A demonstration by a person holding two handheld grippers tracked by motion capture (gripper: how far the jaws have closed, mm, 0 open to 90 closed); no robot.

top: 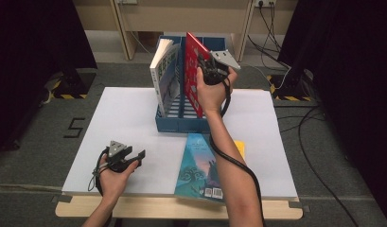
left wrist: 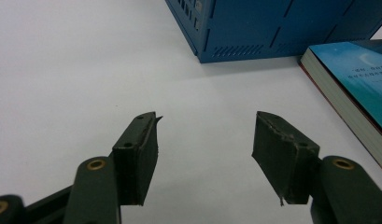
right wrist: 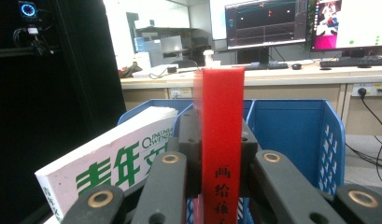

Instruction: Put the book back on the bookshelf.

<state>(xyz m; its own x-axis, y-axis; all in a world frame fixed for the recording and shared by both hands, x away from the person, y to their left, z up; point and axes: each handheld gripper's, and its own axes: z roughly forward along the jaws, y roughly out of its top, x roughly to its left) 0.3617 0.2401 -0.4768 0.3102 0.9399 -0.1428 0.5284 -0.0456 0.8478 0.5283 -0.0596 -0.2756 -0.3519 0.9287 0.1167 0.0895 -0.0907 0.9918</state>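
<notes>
A red book point(top: 193, 71) stands upright over the middle slot of the blue file rack point(top: 181, 124), and my right gripper point(top: 206, 66) is shut on its spine edge. In the right gripper view the red book point(right wrist: 222, 140) sits pinched between both pads. A white book with green lettering point(top: 163, 75) leans in the rack's left slot, its spine point(right wrist: 109, 170) facing me. A teal book point(top: 199, 165) lies flat on the white tabletop in front of the rack. My left gripper point(top: 140, 156) rests open near the front left of the table, nothing between its fingers point(left wrist: 137, 154).
A yellow item point(top: 239, 147) peeks out from under the teal book beside my right forearm. The white board point(top: 125, 118) covers the table. The rack's corner point(left wrist: 254, 32) and the teal book's edge point(left wrist: 352, 88) lie ahead of the left gripper.
</notes>
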